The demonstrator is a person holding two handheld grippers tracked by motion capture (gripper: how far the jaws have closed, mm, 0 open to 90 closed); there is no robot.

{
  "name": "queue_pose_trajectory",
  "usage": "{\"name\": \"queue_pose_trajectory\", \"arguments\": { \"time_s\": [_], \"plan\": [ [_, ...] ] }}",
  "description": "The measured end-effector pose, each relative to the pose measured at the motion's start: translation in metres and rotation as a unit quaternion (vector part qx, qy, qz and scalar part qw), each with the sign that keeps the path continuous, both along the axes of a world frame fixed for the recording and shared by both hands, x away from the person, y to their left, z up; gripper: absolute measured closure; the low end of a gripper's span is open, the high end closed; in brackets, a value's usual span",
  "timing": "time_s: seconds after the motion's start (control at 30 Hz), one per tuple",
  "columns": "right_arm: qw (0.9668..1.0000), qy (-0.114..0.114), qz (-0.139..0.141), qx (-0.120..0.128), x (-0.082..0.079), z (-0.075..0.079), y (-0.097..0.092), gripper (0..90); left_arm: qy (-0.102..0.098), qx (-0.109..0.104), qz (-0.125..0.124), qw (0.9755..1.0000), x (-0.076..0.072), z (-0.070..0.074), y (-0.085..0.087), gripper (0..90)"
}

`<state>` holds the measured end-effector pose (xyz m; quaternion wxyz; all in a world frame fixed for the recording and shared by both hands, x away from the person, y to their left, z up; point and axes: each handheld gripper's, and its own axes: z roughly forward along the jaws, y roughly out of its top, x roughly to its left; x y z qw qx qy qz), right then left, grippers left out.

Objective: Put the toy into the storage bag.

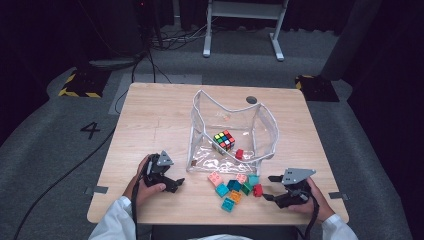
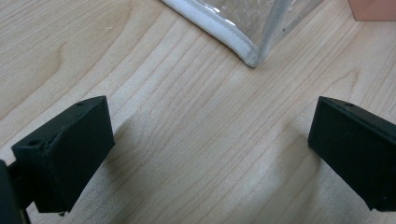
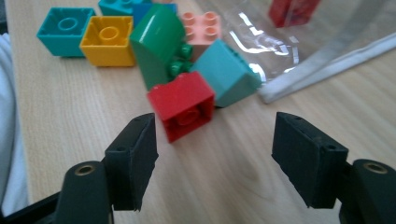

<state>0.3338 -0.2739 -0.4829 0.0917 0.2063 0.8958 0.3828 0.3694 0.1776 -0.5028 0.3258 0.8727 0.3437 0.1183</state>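
We saw the table [image 1: 160, 115] carrying a clear plastic bag [image 1: 260, 130], open at the top, with a puzzle cube [image 1: 224, 140] and a red piece inside. Just before the bag lay a cluster of toy bricks [image 1: 235, 187]. The right gripper [image 1: 270, 187] had its jaws apart, the red brick [image 3: 183, 105] just ahead of them, untouched. The left gripper [image 1: 177, 183] rested with its jaws wide apart over bare wood.
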Motion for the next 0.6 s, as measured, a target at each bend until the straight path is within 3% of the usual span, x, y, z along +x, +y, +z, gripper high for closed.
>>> {"name": "queue_pose_trajectory", "arguments": {
  "time_s": [0.3,0.6],
  "plan": [
    [0.9999,-0.003,0.008,-0.006,-0.003,-0.011,0.016,31.8,0.0,0.0,0.0,1.0,0.0,0.0,0.0,0.3],
    [0.9999,-0.014,0.007,0.006,-0.002,-0.016,0.025,41.6,0.0,0.0,0.0,1.0,0.0,0.0,0.0,0.3]
  ]
}}
